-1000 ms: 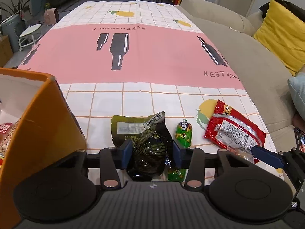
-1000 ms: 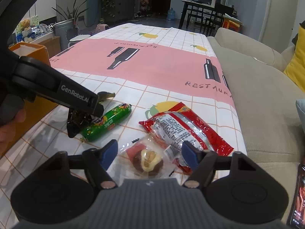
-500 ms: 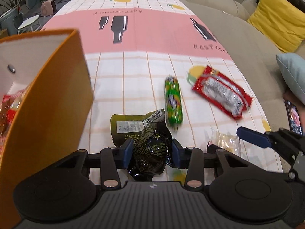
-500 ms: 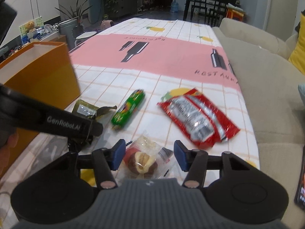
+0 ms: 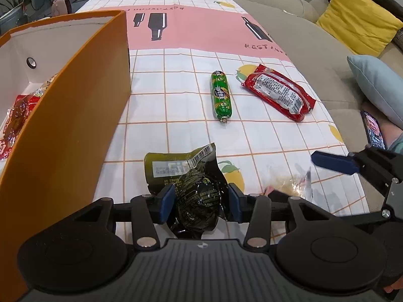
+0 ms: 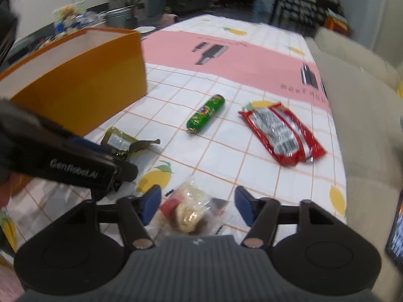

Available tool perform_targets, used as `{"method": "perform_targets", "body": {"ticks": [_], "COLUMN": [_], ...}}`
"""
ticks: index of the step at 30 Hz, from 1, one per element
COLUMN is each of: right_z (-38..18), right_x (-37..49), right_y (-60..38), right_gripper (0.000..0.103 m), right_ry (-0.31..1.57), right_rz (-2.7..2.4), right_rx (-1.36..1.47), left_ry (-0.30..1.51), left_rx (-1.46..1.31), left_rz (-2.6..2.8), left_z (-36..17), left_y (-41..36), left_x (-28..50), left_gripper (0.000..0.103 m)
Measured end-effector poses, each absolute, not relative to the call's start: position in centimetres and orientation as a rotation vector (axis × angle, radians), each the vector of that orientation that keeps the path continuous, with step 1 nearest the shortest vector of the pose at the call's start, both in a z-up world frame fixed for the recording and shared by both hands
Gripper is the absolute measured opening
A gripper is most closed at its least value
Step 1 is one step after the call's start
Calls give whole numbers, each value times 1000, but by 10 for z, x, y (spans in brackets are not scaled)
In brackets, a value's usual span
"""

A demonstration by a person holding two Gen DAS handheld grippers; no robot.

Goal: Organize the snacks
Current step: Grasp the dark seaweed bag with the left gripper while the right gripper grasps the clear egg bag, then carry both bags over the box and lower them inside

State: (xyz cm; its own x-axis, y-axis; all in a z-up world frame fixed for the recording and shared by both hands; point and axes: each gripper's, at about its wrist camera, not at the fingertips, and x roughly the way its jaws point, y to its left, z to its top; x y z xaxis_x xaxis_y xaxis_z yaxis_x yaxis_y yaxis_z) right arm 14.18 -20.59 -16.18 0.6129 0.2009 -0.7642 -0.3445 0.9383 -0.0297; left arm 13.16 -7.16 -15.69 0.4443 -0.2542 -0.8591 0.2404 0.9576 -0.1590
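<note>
Dark green foil pouch [image 5: 191,188], crumpled, white barcoded label: between left gripper [image 5: 200,201] pads, jaws just widened, grip uncertain (beside orange box [image 5: 75,115]). Clear-wrapped pastry [image 6: 189,211]: between right gripper [image 6: 197,207], freshly opened, pads apart.

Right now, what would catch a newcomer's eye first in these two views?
The tall orange box at the left of the checked tablecloth, with red packets already inside. Next, the dark green packet between the left gripper jaws and a clear-wrapped pastry between the right gripper jaws, both just opened wider. Beyond them lie a green sausage and a red packet.
</note>
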Motion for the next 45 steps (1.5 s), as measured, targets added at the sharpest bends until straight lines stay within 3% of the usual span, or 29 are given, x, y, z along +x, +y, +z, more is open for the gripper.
{"method": "perform_targets", "body": {"ticks": [3,8,13,19,21,32,45], "right_z": [-162,-168,-169,-176,-178,-175,-154], "right_x": [137,134,130,137,139,143,139], "right_y": [-201,-199,-198,-201,-202,-200,-204], "right_gripper": [77,77,74,63,59,39,37], "right_ry": [821,856,892,919,929,925,866], "right_rz": [334,360,364,334,332,314,286], "right_rx": [-257,-278,-247,-201,-167,-133,-138], "left_ry": [1056,1057,1049,1030,1017,1021,1011], "left_rx": [17,61,100,151,170,153,42], "left_rz": [-311,-294,-284,-297,-308,-276,-242], "left_z": [-159,-166,-170,-170,-169,-167,-140], "left_y": [-75,-78,-81,-85,-87,-84,-77], "left_x": [129,127,126,121,119,120,119], "left_gripper": [65,73,73,60,52,41,38]}}
